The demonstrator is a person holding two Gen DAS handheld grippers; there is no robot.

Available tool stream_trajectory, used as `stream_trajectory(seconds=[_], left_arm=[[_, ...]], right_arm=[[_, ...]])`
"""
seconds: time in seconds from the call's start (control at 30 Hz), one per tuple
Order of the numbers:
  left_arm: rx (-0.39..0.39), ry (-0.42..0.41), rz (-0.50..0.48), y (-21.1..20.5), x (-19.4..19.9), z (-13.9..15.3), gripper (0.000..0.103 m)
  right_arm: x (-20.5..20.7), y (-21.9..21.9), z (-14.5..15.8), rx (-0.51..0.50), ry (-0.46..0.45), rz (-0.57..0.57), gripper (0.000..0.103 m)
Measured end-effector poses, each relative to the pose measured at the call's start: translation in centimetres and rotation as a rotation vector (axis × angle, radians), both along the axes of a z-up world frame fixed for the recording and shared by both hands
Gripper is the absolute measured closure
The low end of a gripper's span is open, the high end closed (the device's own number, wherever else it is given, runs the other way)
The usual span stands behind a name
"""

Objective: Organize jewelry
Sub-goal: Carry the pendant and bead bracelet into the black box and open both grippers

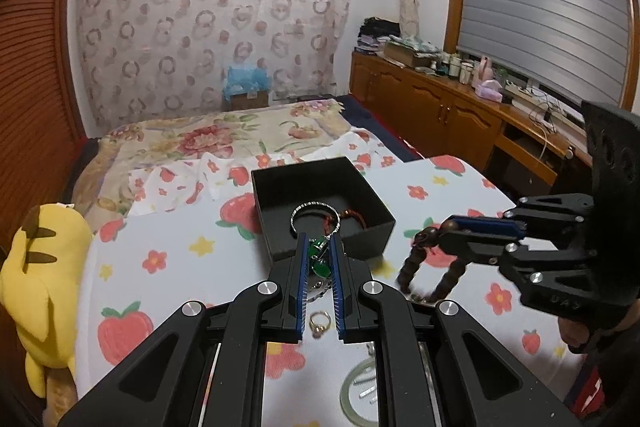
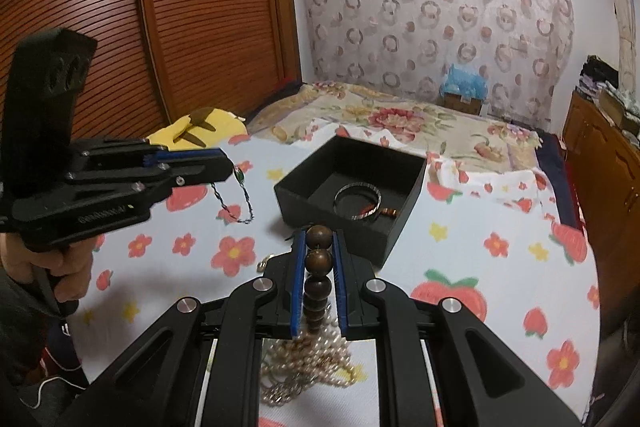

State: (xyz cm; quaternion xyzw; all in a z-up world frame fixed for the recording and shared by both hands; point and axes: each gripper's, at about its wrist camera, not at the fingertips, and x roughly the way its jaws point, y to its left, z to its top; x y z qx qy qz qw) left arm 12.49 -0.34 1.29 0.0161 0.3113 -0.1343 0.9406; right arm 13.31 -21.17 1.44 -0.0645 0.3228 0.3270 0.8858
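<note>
Left claw [image 1: 320,259] clamped on green-stone chain necklace [image 2: 236,195], right claw [image 2: 319,251] clamped on brown bead strand [image 2: 319,259]; both lifted over worktop, black box [image 1: 320,187] just ahead, nearer left

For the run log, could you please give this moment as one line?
left gripper: shut on green necklace | right gripper: shut on wooden beads | box: bangle inside | ring, pearls on bed
</note>
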Motion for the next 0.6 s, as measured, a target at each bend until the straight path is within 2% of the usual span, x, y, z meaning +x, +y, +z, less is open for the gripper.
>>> stream_trajectory(seconds=[0.37,0.6], left_arm=[[-0.014,-0.020,0.010,0.2,3.2,0.8,0.094],[-0.032,-0.020,0.018,0.7,5.5,1.3,0.094]], right_arm=[[5.0,-0.2,3.0,0.040,-0.041,-0.001,0.088],[8.7,0.4,3.3,0.052,-0.048,-0.005,0.088]])
